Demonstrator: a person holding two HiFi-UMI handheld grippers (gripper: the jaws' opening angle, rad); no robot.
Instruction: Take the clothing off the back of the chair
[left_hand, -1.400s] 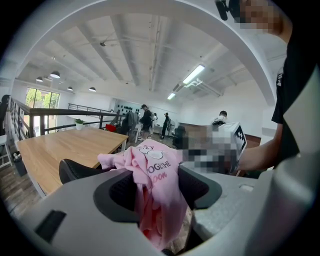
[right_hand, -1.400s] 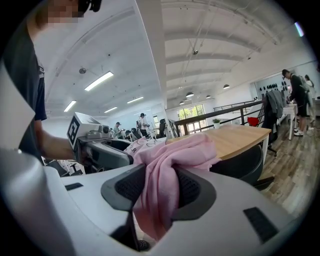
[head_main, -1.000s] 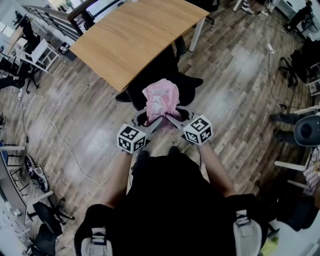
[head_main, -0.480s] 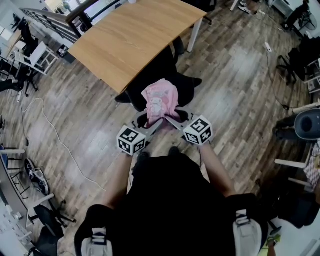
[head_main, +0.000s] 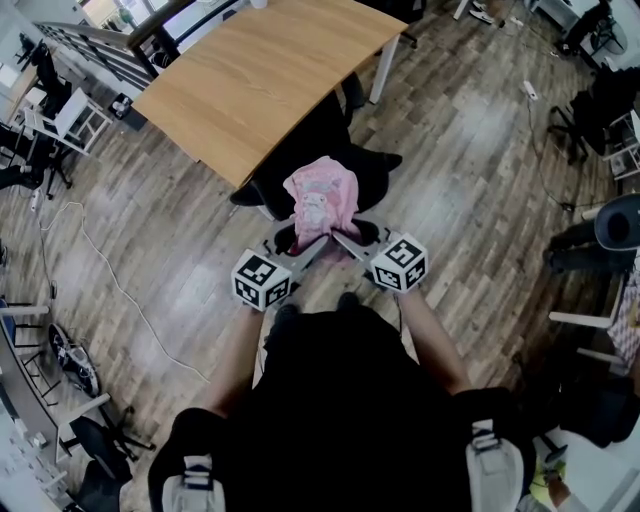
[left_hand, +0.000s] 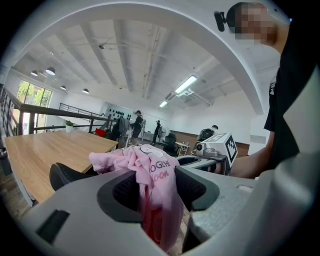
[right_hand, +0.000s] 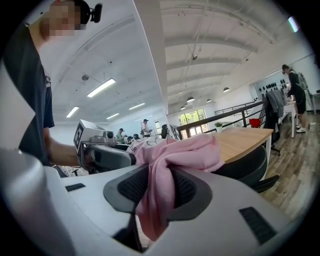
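Left gripper (left_hand: 159, 196): you are clamping its two dark ribbed pads on a fold of the pink garment (left_hand: 150, 167), which is filling the gap between the jaws and hanging down below them. Right gripper (right_hand: 159, 192): you are likewise pinching a hanging fold of the same garment between its pads, with the jaws standing closer together than the left pair.

In the head view the two grippers are pointing away from you and converging, with their marker cubes side by side in front of your body. The jaw tips are meeting the near edge of the garment from either side. Each gripper view is showing the other gripper just beyond the cloth.

The garment is sitting bunched in a mound over the top of the black chair (head_main: 300, 150), with a printed cartoon face and lettering turned upward. You are gripping only its near hem; the rest is lying over the chair back. Whether the cloth is resting on the back or riding just clear of it cannot be told.

The chair is standing against the near edge of the wooden table (head_main: 260, 70), its seat tucked partly under the top. Around them the plank floor (head_main: 470, 150) is carrying a white cable (head_main: 100, 262) trailing off to your left.
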